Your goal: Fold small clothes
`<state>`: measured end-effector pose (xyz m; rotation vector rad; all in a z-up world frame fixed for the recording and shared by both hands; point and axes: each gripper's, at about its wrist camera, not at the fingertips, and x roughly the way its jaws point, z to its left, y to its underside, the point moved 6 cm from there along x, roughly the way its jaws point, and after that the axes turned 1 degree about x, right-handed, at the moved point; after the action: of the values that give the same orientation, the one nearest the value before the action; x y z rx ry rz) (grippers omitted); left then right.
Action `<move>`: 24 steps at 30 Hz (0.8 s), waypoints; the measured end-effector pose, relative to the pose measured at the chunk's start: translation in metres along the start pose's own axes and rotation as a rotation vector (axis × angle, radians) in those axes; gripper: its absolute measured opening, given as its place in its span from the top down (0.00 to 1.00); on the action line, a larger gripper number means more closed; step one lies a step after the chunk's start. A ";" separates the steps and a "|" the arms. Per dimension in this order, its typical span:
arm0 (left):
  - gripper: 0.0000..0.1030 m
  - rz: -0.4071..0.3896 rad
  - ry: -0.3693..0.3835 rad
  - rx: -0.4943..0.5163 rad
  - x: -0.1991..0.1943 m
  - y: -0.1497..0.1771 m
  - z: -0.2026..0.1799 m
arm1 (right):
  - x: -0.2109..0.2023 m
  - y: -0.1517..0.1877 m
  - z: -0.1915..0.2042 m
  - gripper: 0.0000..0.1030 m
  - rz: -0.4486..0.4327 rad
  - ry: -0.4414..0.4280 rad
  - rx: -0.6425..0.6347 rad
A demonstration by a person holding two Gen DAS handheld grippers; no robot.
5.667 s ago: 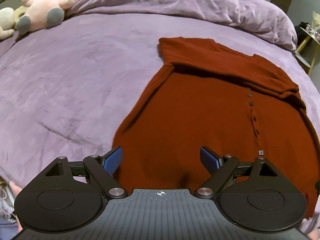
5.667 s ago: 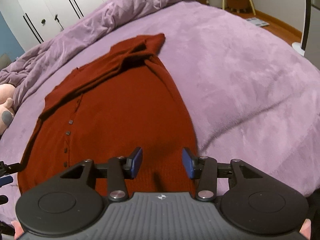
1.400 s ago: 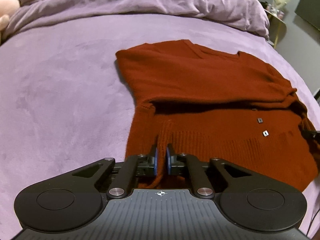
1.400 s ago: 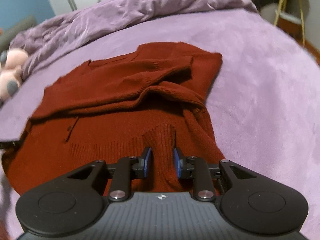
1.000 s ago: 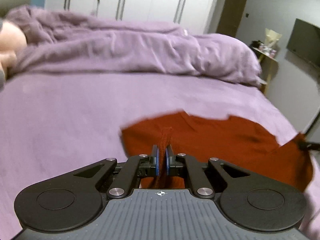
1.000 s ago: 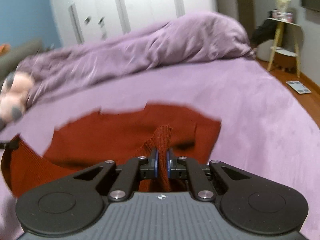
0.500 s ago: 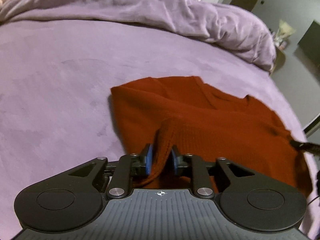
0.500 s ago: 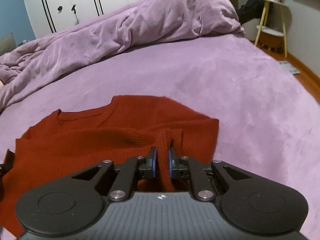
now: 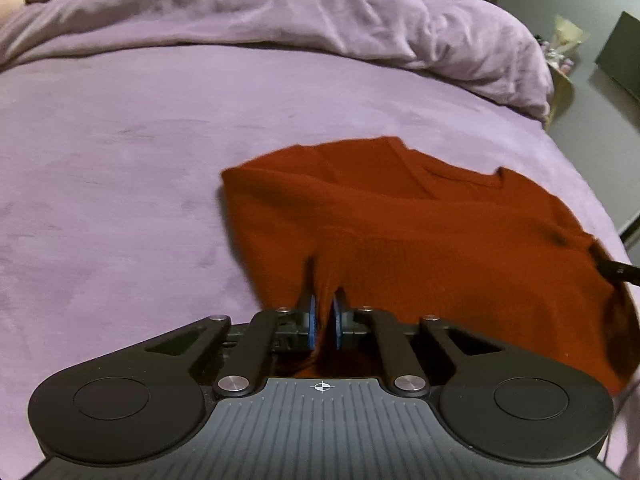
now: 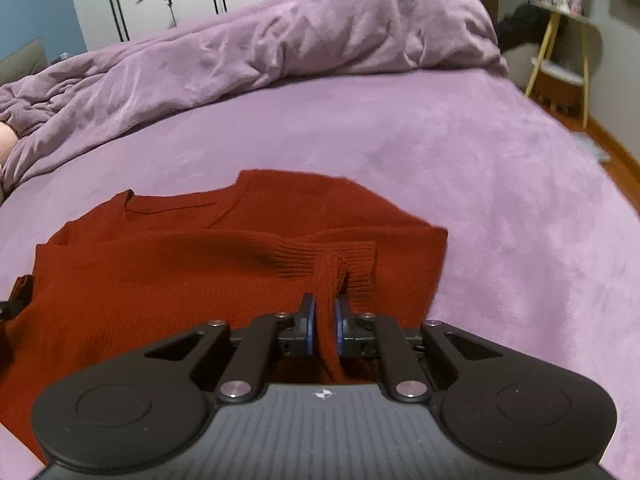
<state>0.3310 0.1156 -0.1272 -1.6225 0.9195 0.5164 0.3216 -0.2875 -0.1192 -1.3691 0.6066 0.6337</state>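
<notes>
Sweater (image 9: 420,240), rust-red knit, on purple bed (image 9: 120,160), lying across the middle of the mattress, well short of the heaped duvet (image 9: 280,12) at the head. Collar edge toward the duvet; hem doubled up toward the collar, so the body lies in two layers.

Left gripper (image 9: 323,312): jaws nearly shut, having just narrowed again after a brief loosening; a pinch of knit stands up between the blue pads (image 9: 311,320). Grip sits at the left end of the hem. Fabric there bunched into a narrow ridge, pulled up off the lower layer.

Right gripper (image 10: 325,316): same story, jaws just narrowed and clamped on a strip of ribbed hem (image 10: 320,256) at the right end. Rib band visible running leftward from the pinch, lying flat over the chest.

Why held so: one pinch at each hem corner keeps the edge straight while it travels, so the fold line falls square across the body rather than skewed. Both tools angled downward, low over the cloth, suggesting the hem is being laid, not carried.

Judgement: half-fold nearly complete; release not yet made. Hem stops short of the collar, leaving the neckline exposed.

Risk on letting go: knit may cling to the pads and drag a corner back.
</notes>
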 end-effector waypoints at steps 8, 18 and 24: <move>0.93 -0.179 -0.070 0.058 -0.048 -0.051 -0.007 | -0.038 -0.038 0.010 0.93 -0.152 0.007 -0.023; 0.82 -0.259 -0.259 0.025 0.003 -0.135 -0.021 | 0.007 -0.128 0.026 0.92 -0.266 0.123 -0.009; 0.20 -0.321 -0.128 -0.083 -0.003 -0.088 -0.033 | 0.017 -0.106 0.025 0.73 -0.280 0.007 0.184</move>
<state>0.3939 0.0896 -0.0625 -1.7497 0.5345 0.4331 0.4102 -0.2712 -0.0562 -1.2548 0.4559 0.3395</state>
